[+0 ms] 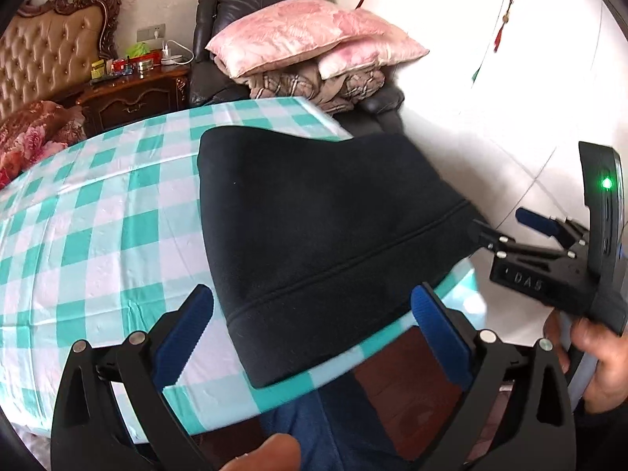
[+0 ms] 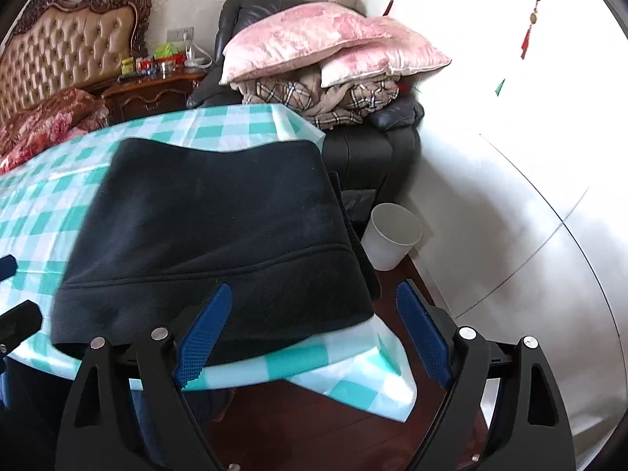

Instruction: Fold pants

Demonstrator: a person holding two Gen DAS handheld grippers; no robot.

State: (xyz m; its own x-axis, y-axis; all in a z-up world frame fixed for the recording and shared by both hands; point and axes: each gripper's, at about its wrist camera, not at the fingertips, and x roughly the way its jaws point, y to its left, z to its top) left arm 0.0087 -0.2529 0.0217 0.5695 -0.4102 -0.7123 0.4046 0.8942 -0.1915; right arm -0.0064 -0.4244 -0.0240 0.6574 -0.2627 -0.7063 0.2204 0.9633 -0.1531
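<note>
Writing: the right claw (image 1: 506, 227) body, seen from the left wrist view, carries raised letters reading "DAS", with a green lamp lit on its housing. No other legible text; labels on the small packets on the nightstand (image 1: 135, 96) are too small to read.

Pants (image 1: 325, 231): dark, folded into a thick pad, lying on the checked cloth (image 1: 98, 227) of the bench at its near right corner. The waistband seam runs along the near side. The pad's right side lies along the bench's right edge; in the right wrist view a layer overhangs that edge slightly.

Left claw (image 1: 310, 329): released, jaws spread wide, nothing between the pads, held just above the near edge, clear of the pants.

Right claw (image 2: 314, 333): released, jaws wide apart, nothing gripped, held at the near right corner; one finger overlaps the pants in view, contact cannot be confirmed.

Open room: the cloth left of the pants is bare to the far edge. Right of the bench stand a white bin (image 2: 390, 235) on the floor and an armchair (image 2: 373, 145) loaded with pillows (image 2: 314, 39).
</note>
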